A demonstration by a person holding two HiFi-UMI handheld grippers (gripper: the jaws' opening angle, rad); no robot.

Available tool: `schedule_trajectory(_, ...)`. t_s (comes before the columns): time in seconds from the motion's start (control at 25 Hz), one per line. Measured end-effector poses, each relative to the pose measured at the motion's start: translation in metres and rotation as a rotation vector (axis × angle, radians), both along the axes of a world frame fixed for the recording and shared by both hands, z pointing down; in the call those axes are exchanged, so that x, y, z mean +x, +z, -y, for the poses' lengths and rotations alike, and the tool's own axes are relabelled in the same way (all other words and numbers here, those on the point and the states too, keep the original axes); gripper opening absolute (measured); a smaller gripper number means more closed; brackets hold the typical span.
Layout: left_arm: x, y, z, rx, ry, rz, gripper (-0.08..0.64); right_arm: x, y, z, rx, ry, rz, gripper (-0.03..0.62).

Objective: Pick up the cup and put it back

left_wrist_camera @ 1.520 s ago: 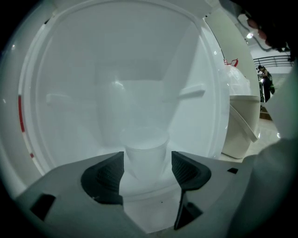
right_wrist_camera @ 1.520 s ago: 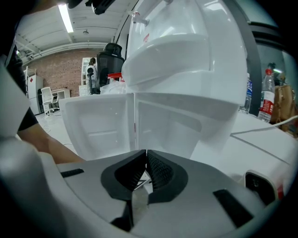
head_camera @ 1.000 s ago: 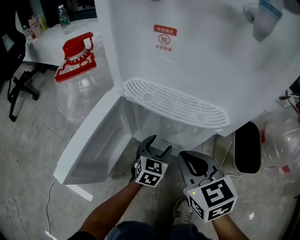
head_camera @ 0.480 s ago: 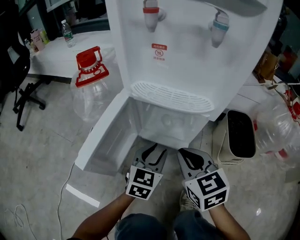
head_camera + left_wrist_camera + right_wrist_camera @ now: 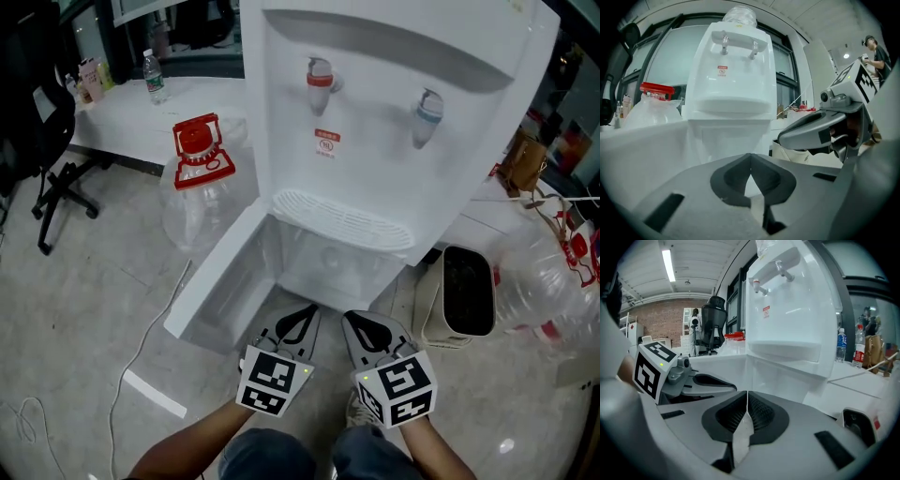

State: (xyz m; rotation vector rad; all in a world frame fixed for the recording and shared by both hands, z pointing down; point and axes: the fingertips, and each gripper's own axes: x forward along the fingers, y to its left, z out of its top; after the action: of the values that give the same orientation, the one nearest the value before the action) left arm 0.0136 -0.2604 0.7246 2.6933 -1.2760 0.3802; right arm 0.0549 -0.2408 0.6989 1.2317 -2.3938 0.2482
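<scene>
A white water dispenser [image 5: 394, 141] stands ahead with its lower cabinet door [image 5: 220, 281] swung open to the left. Inside the open compartment [image 5: 328, 258] only faint pale shapes show; I cannot pick out a cup for certain. My left gripper [image 5: 300, 317] hovers low in front of the compartment. Its jaws have just been closing and are now shut with nothing between them, as the left gripper view [image 5: 750, 159] confirms. My right gripper [image 5: 360, 321] is beside it, also shut and empty [image 5: 746, 398]. Both point toward the dispenser.
A large clear water jug with a red cap [image 5: 199, 178] stands left of the door. A black-and-white bin [image 5: 462, 291] and a clear plastic jug [image 5: 553, 272] sit to the right. An office chair [image 5: 37, 103], a white table [image 5: 122, 108] and a floor cable [image 5: 141, 328] lie left.
The left jaws went from wide open to shut, empty. Both grippers drew back and rose from the open compartment, and more of the dispenser, including its taps, came into view.
</scene>
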Motion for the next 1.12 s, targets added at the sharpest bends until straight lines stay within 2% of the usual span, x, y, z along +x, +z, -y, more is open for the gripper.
schedule_trajectory(0.24, 0.002, -0.033, 0.01, -0.04, -0.038, 0.009, 0.011, -0.004, -0.023, 0.007, -0.048, -0.067, -0.001, 0.021)
schedule_trajectory(0.48, 0.003, -0.107, 0.012, -0.086, -0.066, 0.012, 0.011, -0.007, -0.095, 0.01, -0.095, -0.131, -0.028, 0.021)
schedule_trajectory(0.68, 0.004, -0.186, 0.012, -0.116, -0.093, 0.02, 0.011, -0.008, -0.174, 0.009, -0.118, -0.144, -0.017, 0.021)
schedule_trajectory(0.84, 0.005, -0.267, 0.001, -0.145, -0.088, 0.047, 0.011, -0.011, -0.254, 0.003, -0.127, -0.158, -0.024, 0.022)
schedule_trajectory(1.12, 0.003, -0.411, -0.022, -0.136, -0.101, 0.074, 0.011, -0.012, -0.397, -0.011, -0.114, -0.159, 0.006, 0.021)
